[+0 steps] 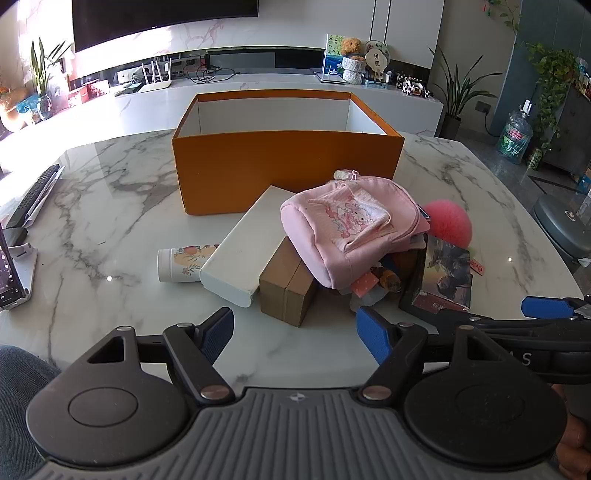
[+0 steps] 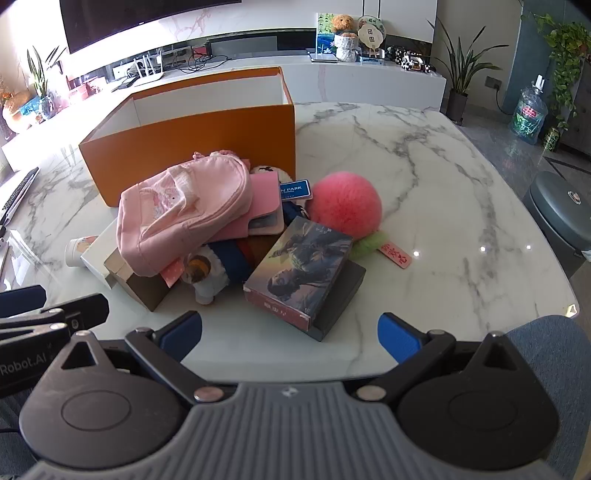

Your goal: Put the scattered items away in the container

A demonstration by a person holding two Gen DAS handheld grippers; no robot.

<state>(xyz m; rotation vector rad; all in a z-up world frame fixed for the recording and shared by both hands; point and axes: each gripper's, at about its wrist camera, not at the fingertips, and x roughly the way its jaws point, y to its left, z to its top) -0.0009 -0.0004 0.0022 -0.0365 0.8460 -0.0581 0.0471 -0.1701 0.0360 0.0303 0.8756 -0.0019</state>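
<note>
Two grippers, left gripper (image 1: pixel 295 334) and right gripper (image 2: pixel 290 334), spread wide, empty. Illustrated box (image 2: pixel 299 267) dead ahead of the right, lower centre, long axis toward orange container (image 2: pixel 192 147) upper left.

Setting: home living room, marble-topped table in front of a TV wall.

A large dark TV screen (image 1: pixel 162 18) hangs above a long white media console (image 1: pixel 258 83) that carries a white router (image 1: pixel 155 75) with upright antennas, loose cables, a teddy bear (image 1: pixel 351 46), a small painted picture (image 1: pixel 334 51) and a round fan ornament (image 1: pixel 376 55). Potted plants (image 1: pixel 458 92) stand on the floor at the right, with a water jug (image 1: pixel 517 134) nearby; another plant (image 1: pixel 42 74) sits at the left. A remote control (image 1: pixel 31 195) lies on the white marble table (image 1: pixel 110 206).
</note>
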